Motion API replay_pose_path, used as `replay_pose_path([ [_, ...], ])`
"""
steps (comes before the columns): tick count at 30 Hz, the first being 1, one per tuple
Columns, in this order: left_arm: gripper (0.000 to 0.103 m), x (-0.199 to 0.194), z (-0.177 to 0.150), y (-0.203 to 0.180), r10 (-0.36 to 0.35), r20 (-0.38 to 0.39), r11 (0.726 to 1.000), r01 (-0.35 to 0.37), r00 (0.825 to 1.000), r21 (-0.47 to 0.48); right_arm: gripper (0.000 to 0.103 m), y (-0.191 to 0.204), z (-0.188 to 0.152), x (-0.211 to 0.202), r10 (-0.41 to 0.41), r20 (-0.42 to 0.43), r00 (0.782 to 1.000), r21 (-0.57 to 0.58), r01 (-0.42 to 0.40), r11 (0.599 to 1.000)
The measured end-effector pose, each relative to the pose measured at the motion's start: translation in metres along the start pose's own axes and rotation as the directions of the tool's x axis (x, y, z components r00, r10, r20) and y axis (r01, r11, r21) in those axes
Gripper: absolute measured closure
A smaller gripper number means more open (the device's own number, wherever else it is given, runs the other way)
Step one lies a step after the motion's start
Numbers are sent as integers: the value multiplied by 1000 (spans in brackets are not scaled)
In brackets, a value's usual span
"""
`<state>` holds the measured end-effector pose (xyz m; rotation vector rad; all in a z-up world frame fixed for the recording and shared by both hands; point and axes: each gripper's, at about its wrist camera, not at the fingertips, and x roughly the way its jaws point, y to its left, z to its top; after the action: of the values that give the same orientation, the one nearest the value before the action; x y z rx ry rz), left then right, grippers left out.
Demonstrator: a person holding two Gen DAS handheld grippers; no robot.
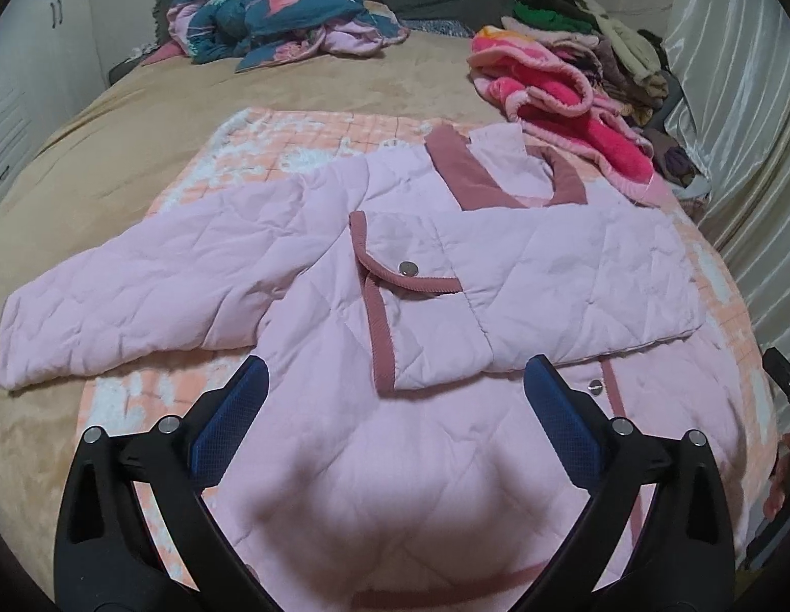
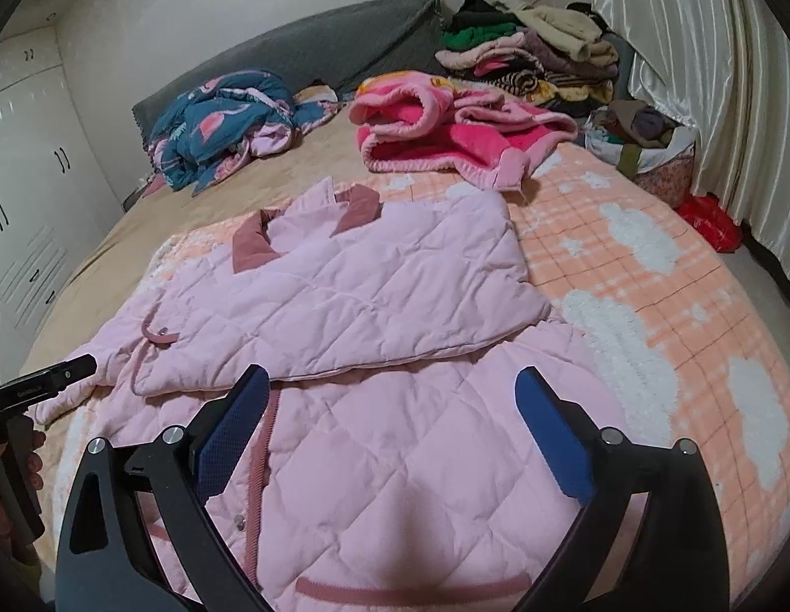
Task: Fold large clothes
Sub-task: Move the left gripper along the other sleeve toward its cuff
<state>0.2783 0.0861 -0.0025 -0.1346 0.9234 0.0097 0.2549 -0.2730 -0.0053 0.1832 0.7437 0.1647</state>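
Left wrist view
Jacket: the pink quilted jacket [image 1: 343, 275] lies flat on the peach checked blanket [image 1: 272, 143], one sleeve folded across the chest, the other stretched out toward the tan bedcover [image 1: 114, 153].
Left gripper: the left gripper [image 1: 395, 398] hangs over the jacket's lower half, its blue-padded jaws spread wide and holding nothing.
Count: two metal snaps show on the jacket, one pocket with dusty-rose trim.
Beyond the jacket: a bright pink fleece garment [image 1: 563, 117], a stack of folded clothes [image 1: 588, 35], a teal patterned bundle [image 1: 277, 10].

Right wrist view
Jacket: the jacket [image 2: 374, 306] fills the near part of the blanket [image 2: 650, 275], collar away from the camera.
Right gripper: the right gripper [image 2: 389, 408] is above the jacket's hem side, jaws wide apart, empty.
Left of the jacket: the other gripper's tip [image 2: 53, 380], white wardrobes [image 2: 27, 163].
Right of the jacket: a pale curtain [image 2: 701, 76], a red bag [image 2: 711, 219].
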Motion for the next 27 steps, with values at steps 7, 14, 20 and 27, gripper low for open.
replay_pose_path([
  [7, 9, -16, -12, 24, -9, -9, 999, 9, 1000, -45, 6, 16, -2, -21, 18, 32, 999, -6, -17, 1000],
  [14, 9, -37, -23, 68, 44, 37, 992, -39, 998, -123, 6, 55, 0, -24, 45, 41, 998, -51, -43, 998],
  [20, 9, -51, -34, 91, 52, 66, 986, -41, 996, -163, 6, 91, 1, -22, 78, 34, 996, -99, -74, 992],
  [27, 9, -60, -42, 116, 108, 92, 980, -90, 990, -179, 6, 132, 4, -20, 113, 29, 993, -155, -107, 982],
])
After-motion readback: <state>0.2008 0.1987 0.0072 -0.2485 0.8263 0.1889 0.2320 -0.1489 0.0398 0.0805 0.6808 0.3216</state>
